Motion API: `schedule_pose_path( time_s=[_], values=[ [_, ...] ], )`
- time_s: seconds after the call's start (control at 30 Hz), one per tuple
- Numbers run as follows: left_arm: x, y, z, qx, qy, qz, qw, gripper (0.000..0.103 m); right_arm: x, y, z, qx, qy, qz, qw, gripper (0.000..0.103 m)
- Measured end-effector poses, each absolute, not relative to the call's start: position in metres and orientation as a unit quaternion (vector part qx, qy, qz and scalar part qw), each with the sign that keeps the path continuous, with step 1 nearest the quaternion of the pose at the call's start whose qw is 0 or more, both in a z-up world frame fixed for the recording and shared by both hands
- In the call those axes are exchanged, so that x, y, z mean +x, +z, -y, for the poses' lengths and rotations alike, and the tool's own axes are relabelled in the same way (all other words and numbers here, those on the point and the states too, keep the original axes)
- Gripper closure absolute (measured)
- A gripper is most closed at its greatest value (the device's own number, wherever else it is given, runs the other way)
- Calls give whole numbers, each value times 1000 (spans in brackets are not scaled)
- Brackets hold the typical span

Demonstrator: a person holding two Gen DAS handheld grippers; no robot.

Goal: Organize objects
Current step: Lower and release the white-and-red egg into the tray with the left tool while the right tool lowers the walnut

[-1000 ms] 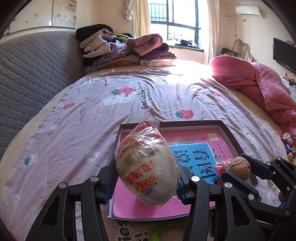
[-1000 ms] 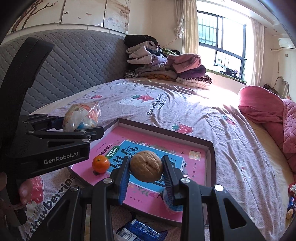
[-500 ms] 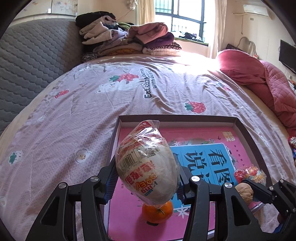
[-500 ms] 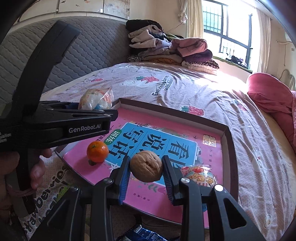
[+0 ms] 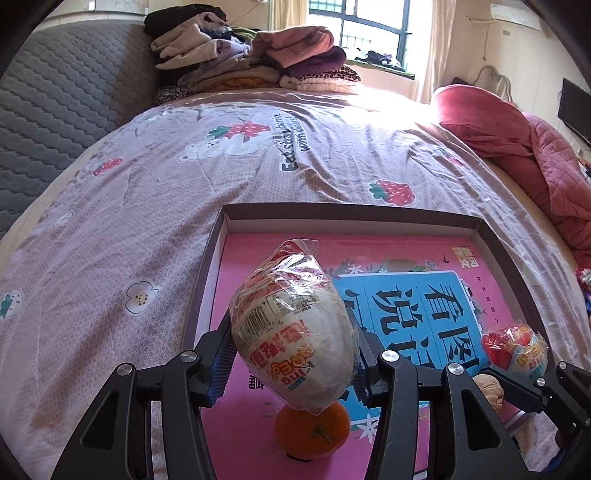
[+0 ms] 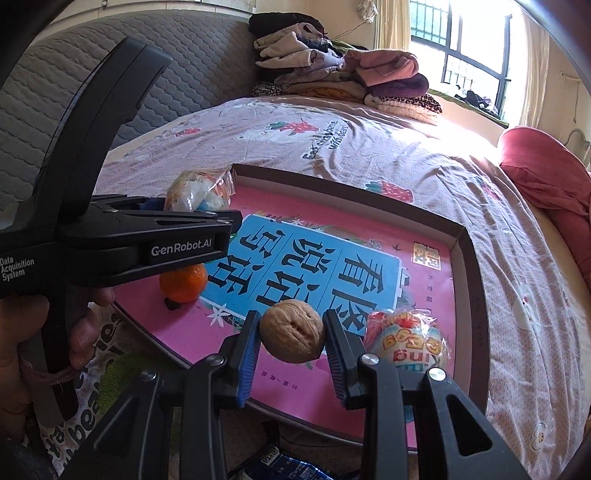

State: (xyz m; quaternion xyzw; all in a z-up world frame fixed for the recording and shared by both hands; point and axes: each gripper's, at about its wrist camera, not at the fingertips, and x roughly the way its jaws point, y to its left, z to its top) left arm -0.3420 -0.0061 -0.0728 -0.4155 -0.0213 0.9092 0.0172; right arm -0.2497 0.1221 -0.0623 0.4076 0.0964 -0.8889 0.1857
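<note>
Room: a bedroom with a barred window (image 5: pixel 365 29) at the far side, sunlight falling across the bed's far edge, cream curtains beside the glass.
Bed: my work surface is a mauve bedsheet printed with strawberries and bears (image 5: pixel 229 155); it is wrinkled and fills most of both views.
Headboard: a grey quilted padded panel (image 5: pixel 48 110) runs along the left side of the bed.
Quilt: a rumpled pink quilted blanket (image 5: pixel 517 129) is heaped on the right.
Clothes: a pile of folded garments in tan, pink and purple (image 5: pixel 255 62) sits at the far end against the headboard.
Tray: a shallow dark-rimmed cardboard box lid (image 5: pixel 351 212) lies on the sheet, lined with a pink and blue children's book cover (image 6: pixel 369 236).
Left gripper (image 5: pixel 291 358): I hold it clamped on a white egg-shaped snack in clear crinkled wrap (image 5: pixel 291 339), raised above the tray's near left part.
Right gripper (image 6: pixel 291 332): its 2 blue pads pinch a tan wrinkled walnut (image 6: pixel 291 330) above the tray's near edge.
Tangerine: a small orange tangerine (image 5: pixel 312 430) rests on the book cover under my left load.
Second snack: 1 smaller red-and-yellow wrapped egg treat (image 6: pixel 406 339) lies in the tray just beside the walnut.
Packet: a blue foil wrapper (image 6: pixel 288 465) lies on the sheet below the tray edge.
</note>
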Motion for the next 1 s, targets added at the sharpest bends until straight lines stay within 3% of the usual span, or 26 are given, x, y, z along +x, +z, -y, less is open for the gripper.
schedule_pose_path(
  time_s=[1.0],
  values=[
    [-338,-82,-2,-435,900,-6,14,49,-255,-72,-124,443,-873,-91,182,69]
  ],
)
